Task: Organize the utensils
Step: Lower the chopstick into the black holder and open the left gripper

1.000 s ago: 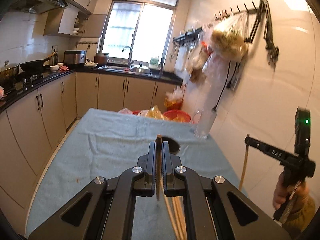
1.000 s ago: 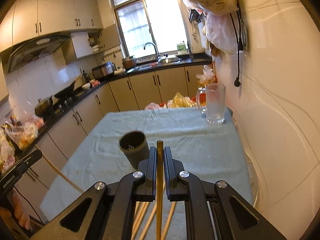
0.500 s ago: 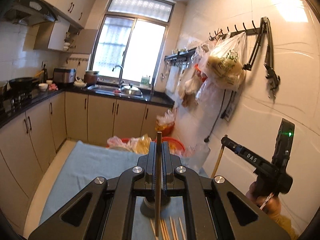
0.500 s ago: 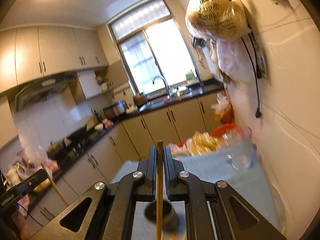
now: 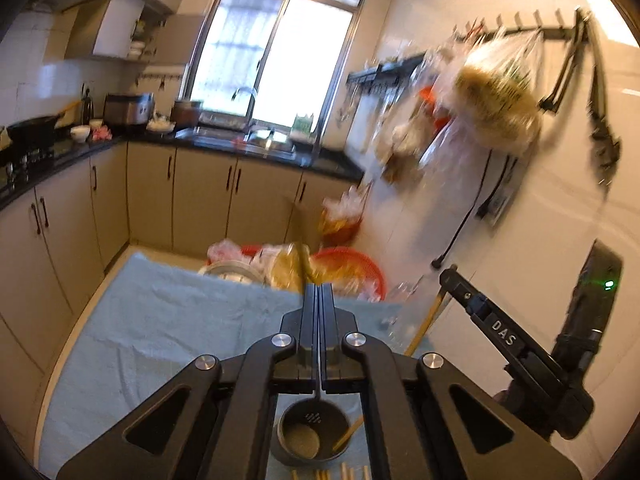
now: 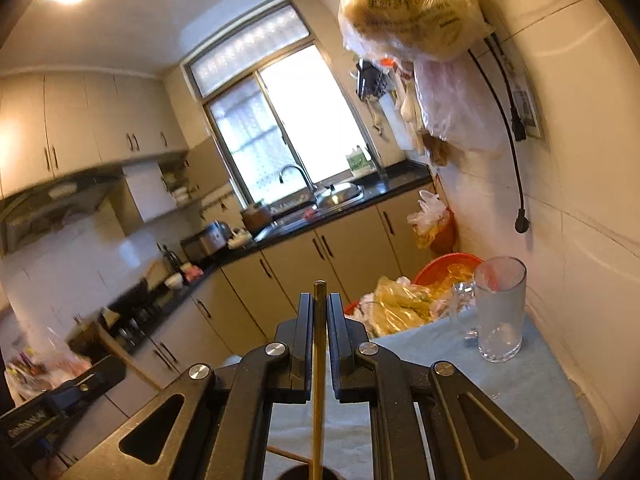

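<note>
With one chopstick (image 5: 347, 434) already leaning in the dark holder (image 5: 314, 436) at 6 o'clock on the desk (image 5: 160, 320), the left tongs (image 5: 319, 292) are shut and empty, the right tongs (image 6: 319, 304) are clamped on another chopstick (image 6: 318, 380), and the next move likely calls for lowering its tip into the holder.

Left gripper (image 5: 319, 300): matte black, two flat parallel fingers (image 5: 309, 312) on angled linkage arms with triangular cut-outs. Four round silver screws (image 5: 283, 339) sit in a row across the linkage. Right gripper (image 6: 320, 312): same black build, same four silver screws (image 6: 277, 348) and cut-outs. Seen from the left wrist view, the right gripper's side carries white lettering "DAS" (image 5: 503, 331) on a slim black bar, and its upright black body shows a small green light (image 5: 609, 285). White lettering, too blurred to read, marks the left gripper's side in the right wrist view.
</note>
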Demonstrator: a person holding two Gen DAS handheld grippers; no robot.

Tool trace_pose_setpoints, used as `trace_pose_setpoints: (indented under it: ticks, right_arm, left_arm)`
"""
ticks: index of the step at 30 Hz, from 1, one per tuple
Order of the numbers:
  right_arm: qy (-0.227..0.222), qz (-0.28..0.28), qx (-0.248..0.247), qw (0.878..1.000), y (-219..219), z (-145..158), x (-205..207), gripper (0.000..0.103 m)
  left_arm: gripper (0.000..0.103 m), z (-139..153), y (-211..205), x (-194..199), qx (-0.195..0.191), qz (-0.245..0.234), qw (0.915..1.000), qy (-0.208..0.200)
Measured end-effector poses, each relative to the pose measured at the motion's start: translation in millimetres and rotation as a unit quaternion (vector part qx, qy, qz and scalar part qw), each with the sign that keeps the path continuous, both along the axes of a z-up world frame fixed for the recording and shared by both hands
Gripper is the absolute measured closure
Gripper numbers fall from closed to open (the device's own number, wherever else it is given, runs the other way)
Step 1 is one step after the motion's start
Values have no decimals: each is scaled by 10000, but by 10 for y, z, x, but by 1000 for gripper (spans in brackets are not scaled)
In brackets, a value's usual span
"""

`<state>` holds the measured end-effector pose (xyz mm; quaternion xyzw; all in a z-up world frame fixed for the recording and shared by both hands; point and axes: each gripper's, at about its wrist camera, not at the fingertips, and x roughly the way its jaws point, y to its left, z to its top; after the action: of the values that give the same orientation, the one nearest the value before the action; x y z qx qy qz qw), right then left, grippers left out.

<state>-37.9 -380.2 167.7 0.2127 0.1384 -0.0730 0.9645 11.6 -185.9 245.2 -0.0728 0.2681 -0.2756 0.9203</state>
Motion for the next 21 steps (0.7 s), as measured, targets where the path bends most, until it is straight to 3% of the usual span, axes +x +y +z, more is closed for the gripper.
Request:
trace_pose_setpoints:
  ticks: [4, 14, 15, 17, 18, 21]
  right_arm:
    - [342, 130, -56, 9993, 23, -230, 125, 95]
    - [658, 353, 60, 9972, 19, -490, 166, 95]
    - [702, 383, 71, 9968, 42, -519, 160, 95]
    - [771, 411, 80, 9961, 56, -560, 169, 95]
    - [795, 429, 80, 9959, 61, -572, 169, 95]
    - [911, 476, 116, 9946, 66, -612, 152, 92]
  left_arm:
    - [103, -232, -33, 101, 88, -36, 9995, 287]
    - [102, -282, 116, 47, 114, 51, 9998, 152]
    - [99, -311, 151, 49, 112, 77, 9997, 181]
    - [70, -372, 207, 72, 117, 122, 9995, 273]
    - [64, -427, 256, 89, 101, 206, 9992, 320]
    - [61, -574, 380, 138, 148, 404, 9980, 459]
